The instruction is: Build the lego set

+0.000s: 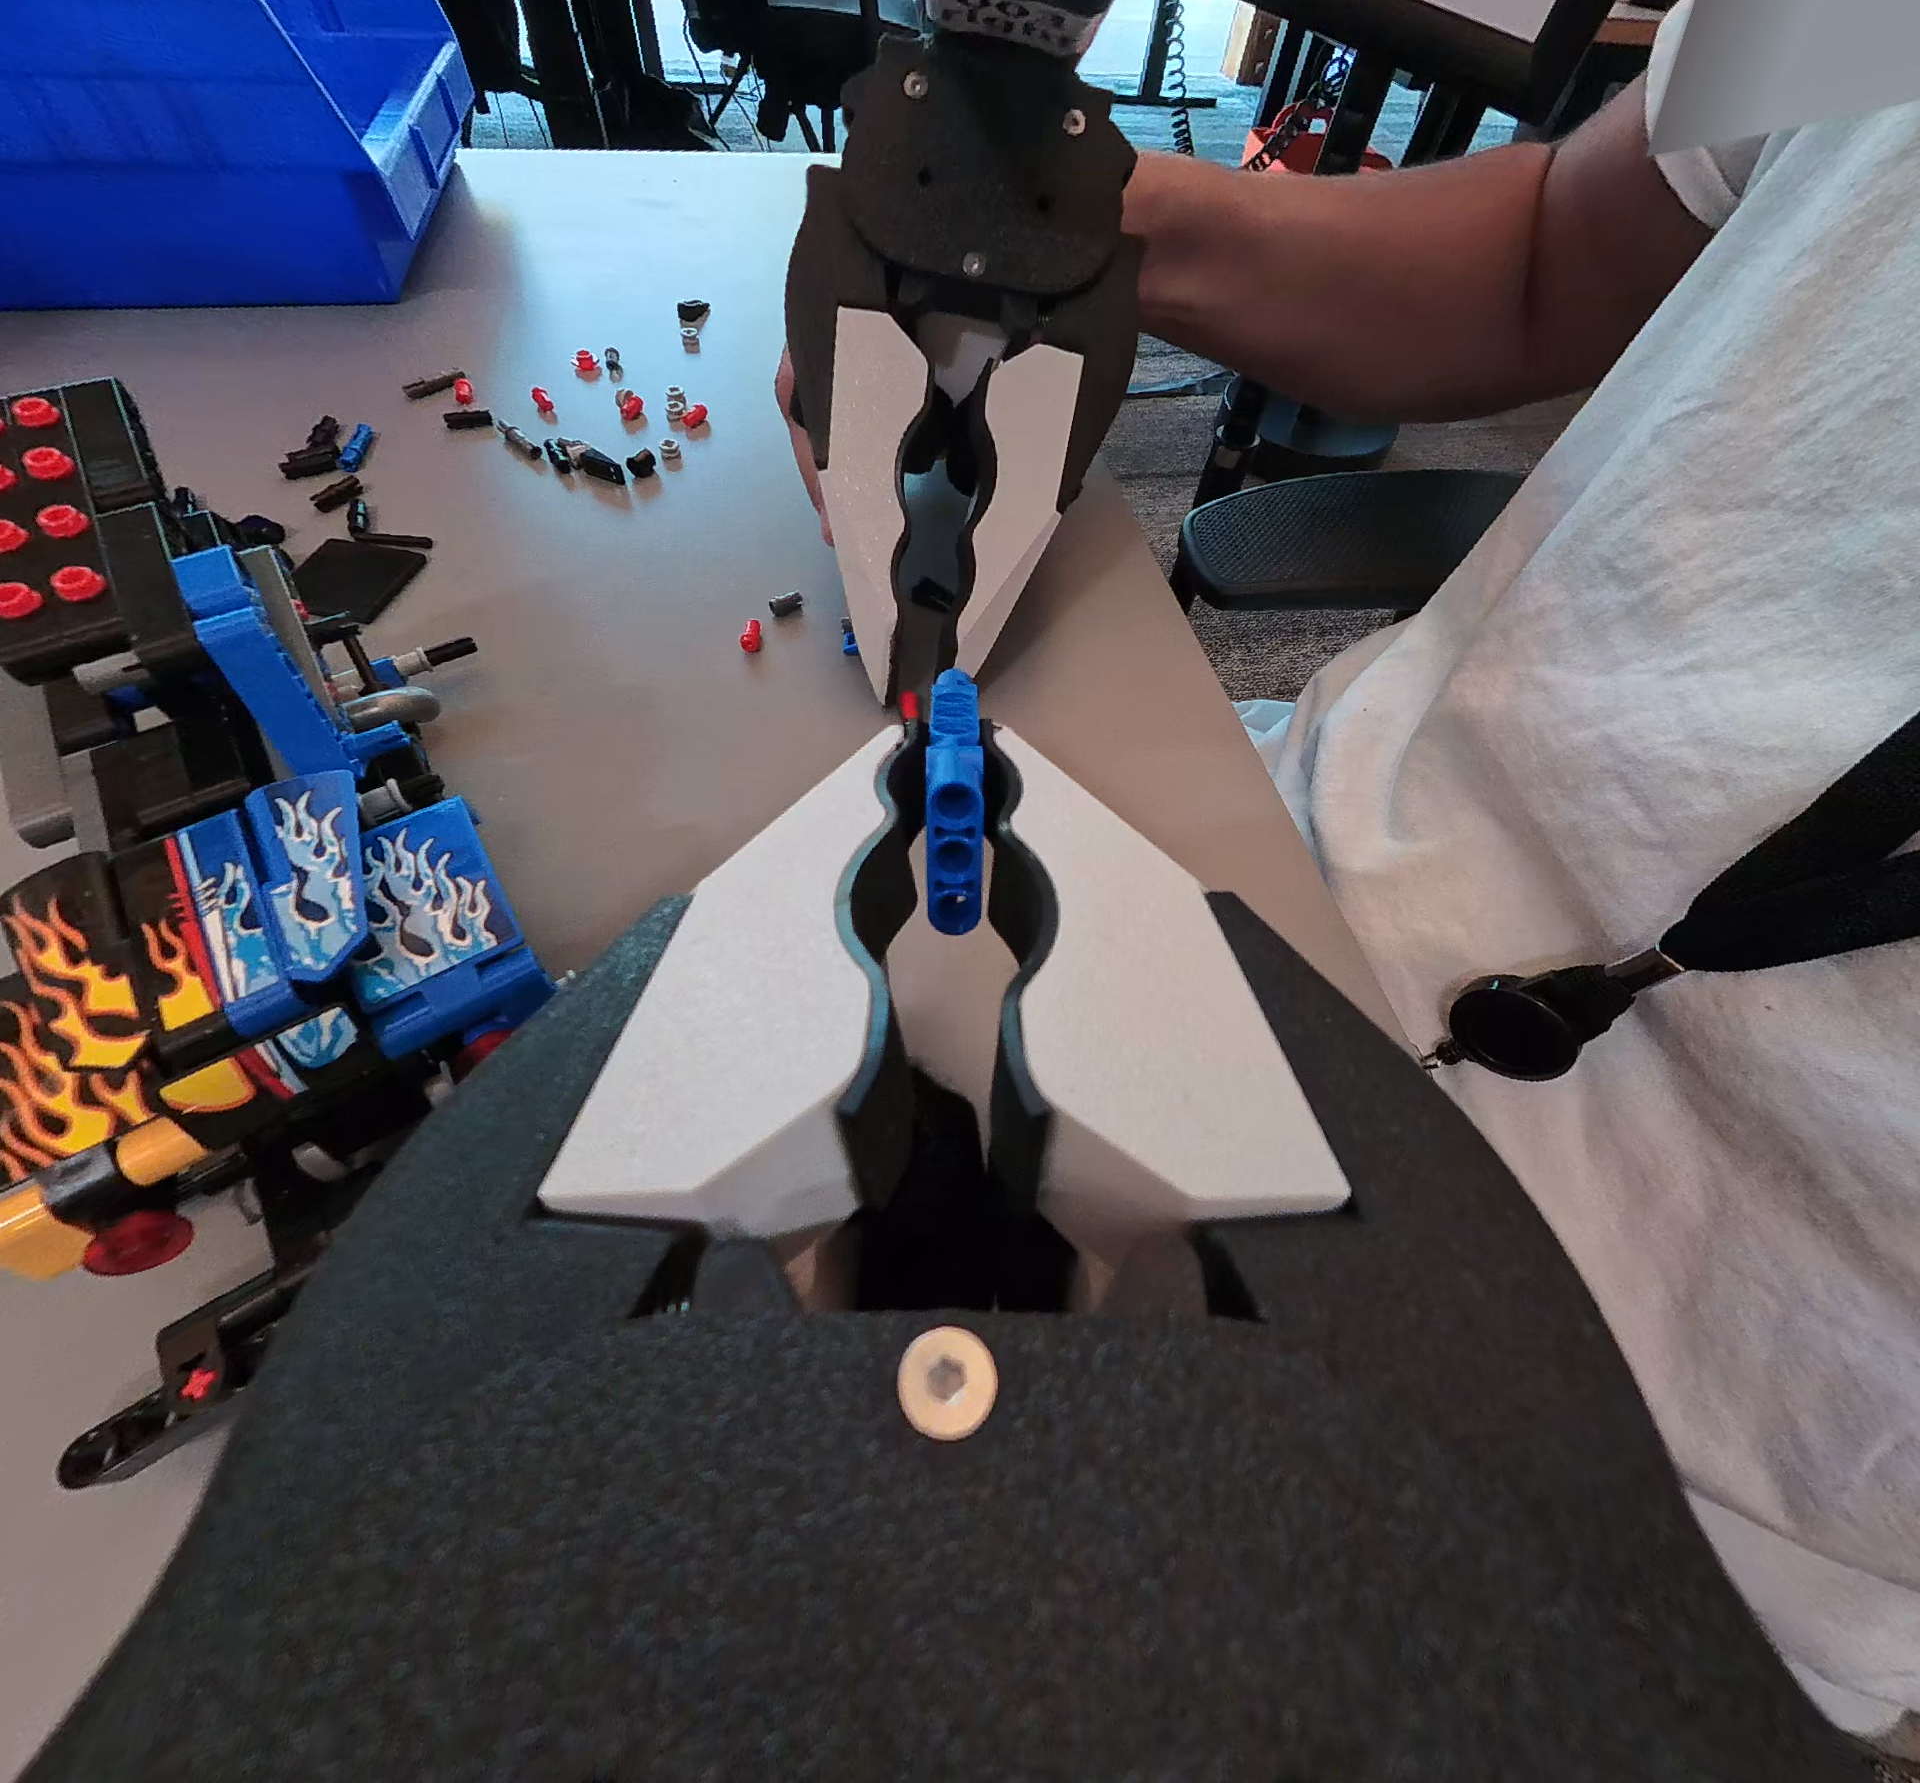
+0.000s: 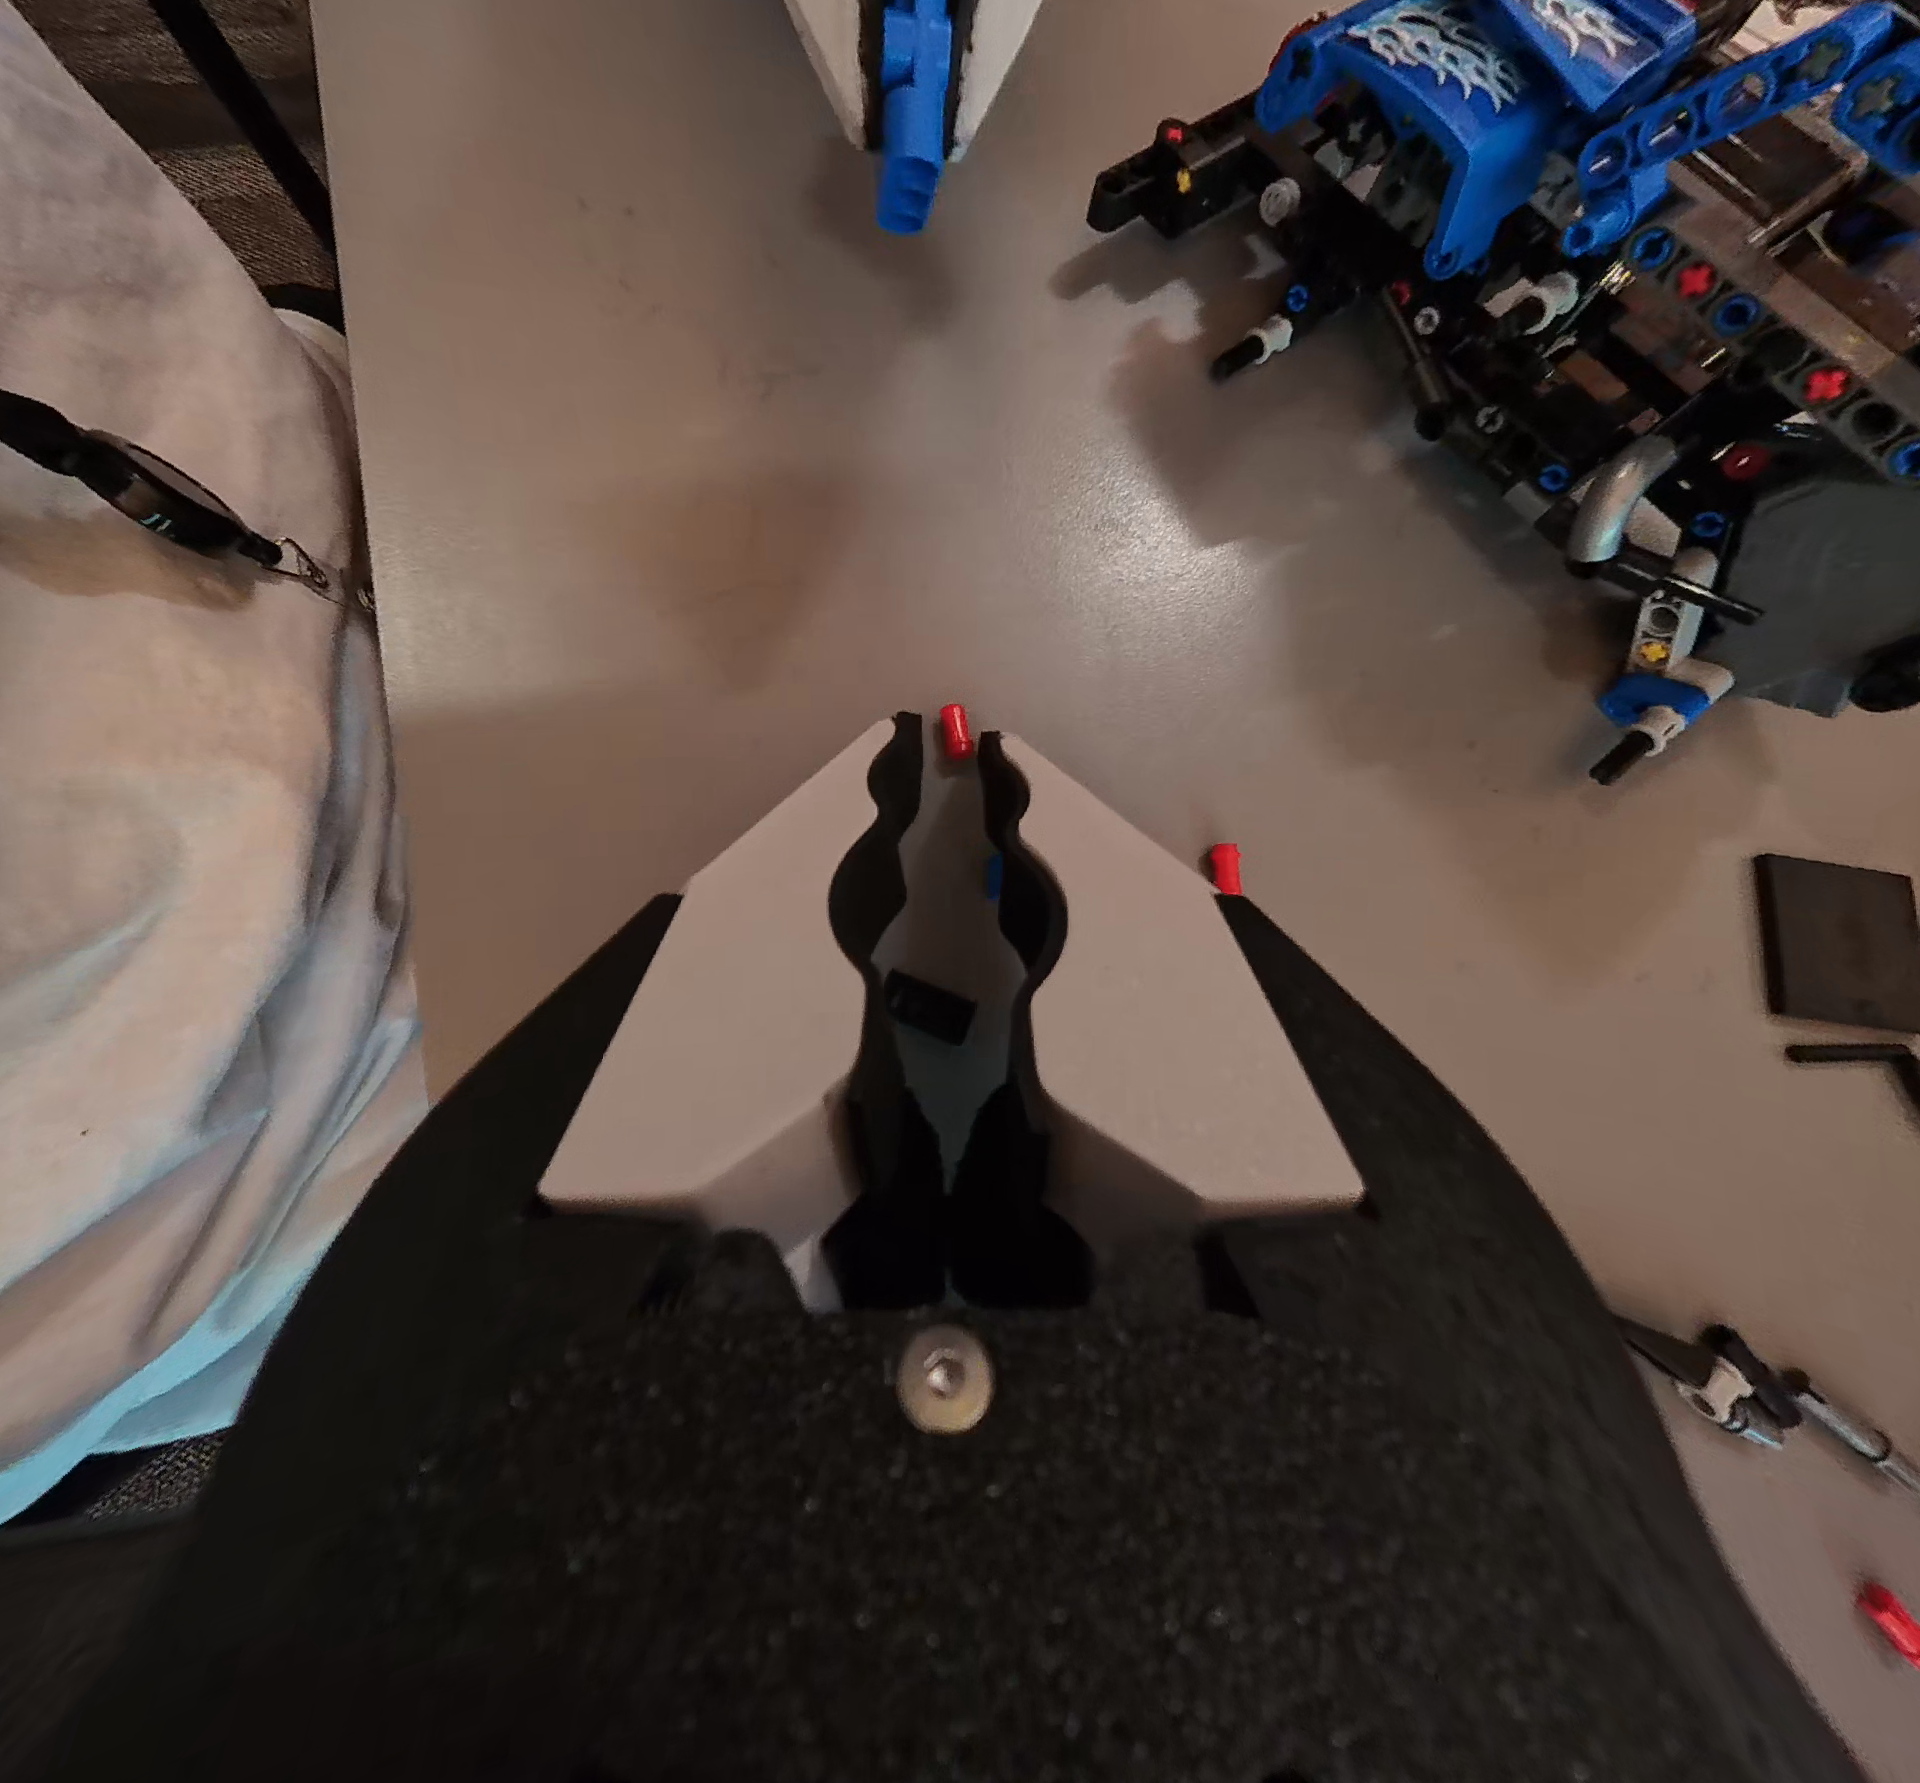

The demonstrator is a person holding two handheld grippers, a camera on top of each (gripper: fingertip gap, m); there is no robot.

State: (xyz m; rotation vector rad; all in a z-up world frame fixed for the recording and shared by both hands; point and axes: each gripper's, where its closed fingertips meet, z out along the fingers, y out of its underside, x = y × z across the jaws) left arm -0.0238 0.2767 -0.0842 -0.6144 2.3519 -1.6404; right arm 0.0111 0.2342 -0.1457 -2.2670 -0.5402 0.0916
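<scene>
My left gripper (image 1: 940, 731) is shut on a blue pin-hole connector piece (image 1: 954, 819) whose end sticks out past the tips. My right gripper (image 1: 920, 684) faces it tip to tip, shut on a small red pin (image 1: 909, 703) that sits just left of the blue piece's end. In the right wrist view the red pin (image 2: 952, 731) sits between the tips of my right gripper (image 2: 948, 734). The left gripper (image 2: 914, 133) with the blue piece (image 2: 912, 71) shows at the top. The part-built blue and black flame-decorated truck (image 1: 260, 850) stands on the left of the table.
Several loose red, black and grey pins (image 1: 582, 424) lie on the grey table (image 1: 623, 746), with a black flat panel (image 1: 358, 575) and a lone red pin (image 1: 750, 635). A blue bin (image 1: 208, 123) stands at the back left. A person's white-shirted torso (image 1: 1662, 798) is at the right table edge. Across from one pair of fingers to the other is roughly 9 cm. My right gripper's tips are some 15 cm from the black flat panel (image 1: 358, 575). My right wrist view (image 2: 1841, 947) looks at it from another angle.
</scene>
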